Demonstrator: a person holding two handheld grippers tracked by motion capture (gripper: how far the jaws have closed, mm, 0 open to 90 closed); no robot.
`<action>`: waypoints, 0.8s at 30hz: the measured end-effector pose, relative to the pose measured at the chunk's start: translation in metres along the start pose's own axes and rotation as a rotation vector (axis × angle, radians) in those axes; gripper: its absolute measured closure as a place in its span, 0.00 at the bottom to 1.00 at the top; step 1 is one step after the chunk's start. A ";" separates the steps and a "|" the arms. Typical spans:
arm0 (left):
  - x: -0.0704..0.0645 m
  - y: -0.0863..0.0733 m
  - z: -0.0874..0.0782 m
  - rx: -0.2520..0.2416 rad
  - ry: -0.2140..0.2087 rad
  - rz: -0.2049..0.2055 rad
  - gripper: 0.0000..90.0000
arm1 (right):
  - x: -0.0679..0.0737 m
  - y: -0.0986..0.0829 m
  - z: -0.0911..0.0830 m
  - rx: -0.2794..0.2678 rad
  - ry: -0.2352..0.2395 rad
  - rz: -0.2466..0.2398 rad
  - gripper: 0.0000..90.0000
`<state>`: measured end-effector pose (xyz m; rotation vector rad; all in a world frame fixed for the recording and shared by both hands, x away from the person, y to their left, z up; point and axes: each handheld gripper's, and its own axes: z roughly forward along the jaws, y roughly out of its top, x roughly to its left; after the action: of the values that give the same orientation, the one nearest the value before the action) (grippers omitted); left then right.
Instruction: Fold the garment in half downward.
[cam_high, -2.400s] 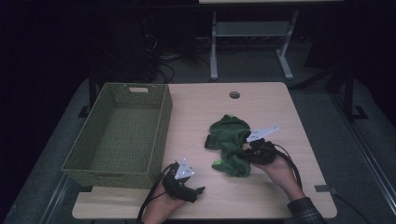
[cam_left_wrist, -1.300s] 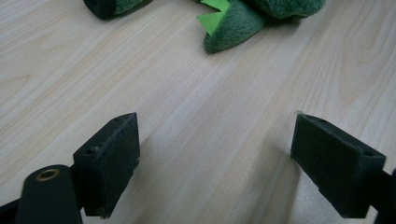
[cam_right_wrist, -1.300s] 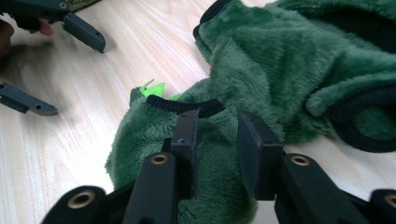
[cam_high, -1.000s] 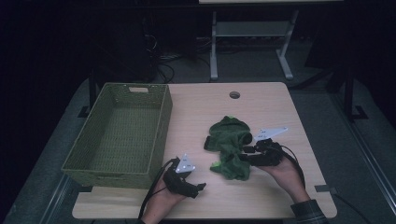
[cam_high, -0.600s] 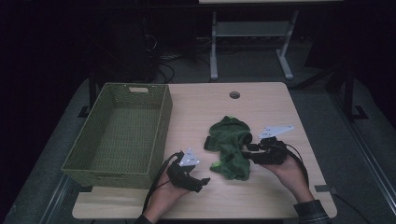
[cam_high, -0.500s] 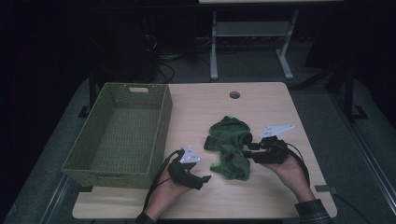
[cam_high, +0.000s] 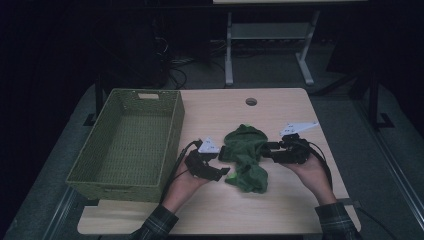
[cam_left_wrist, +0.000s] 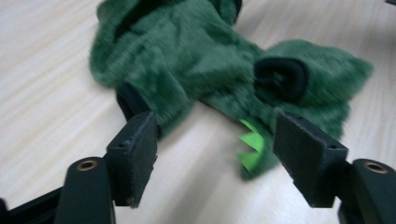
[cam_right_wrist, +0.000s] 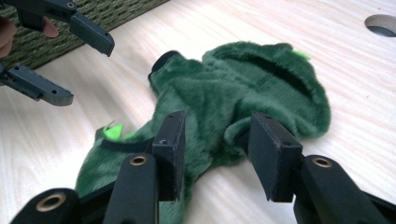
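A fuzzy dark green garment (cam_high: 245, 155) lies crumpled on the wooden table (cam_high: 280, 210), right of the middle. In the left gripper view the garment (cam_left_wrist: 201, 60) shows black cuffs and a bright green tab. My left gripper (cam_high: 225, 172) is at its left edge, low over the table. Here that gripper (cam_left_wrist: 212, 126) stands open, its jaws wide apart just short of the fabric. My right gripper (cam_high: 265, 150) is at the garment's right side. Its jaws (cam_right_wrist: 215, 126) stand open on either side of a fold of the garment (cam_right_wrist: 243, 88). The left gripper (cam_right_wrist: 91, 72) also appears beyond the fabric.
An empty green woven basket (cam_high: 172, 135) takes up the table's left half, close to my left hand. A round cable hole (cam_high: 251, 101) sits near the table's far edge. A metal stand (cam_high: 230, 55) and cables lie on the dark floor behind.
My left gripper has moved forward and right, up to the garment's left edge. My right gripper shifted slightly right and away, staying at the garment's right side.
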<state>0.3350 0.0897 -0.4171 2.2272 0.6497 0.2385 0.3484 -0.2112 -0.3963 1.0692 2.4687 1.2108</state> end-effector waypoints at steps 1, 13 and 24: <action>0.003 0.003 0.000 -0.003 0.002 -0.003 0.36 | -0.001 0.001 0.001 -0.001 -0.001 0.000 0.62; 0.037 0.039 0.017 -0.007 0.040 -0.015 0.49 | -0.026 0.022 0.011 -0.006 -0.029 0.025 0.62; 0.076 0.047 0.056 0.031 0.070 -0.076 0.54 | -0.061 0.021 0.045 0.031 -0.068 0.065 0.61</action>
<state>0.4381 0.0676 -0.4231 2.2267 0.7796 0.2708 0.4236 -0.2163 -0.4175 1.1868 2.4267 1.1378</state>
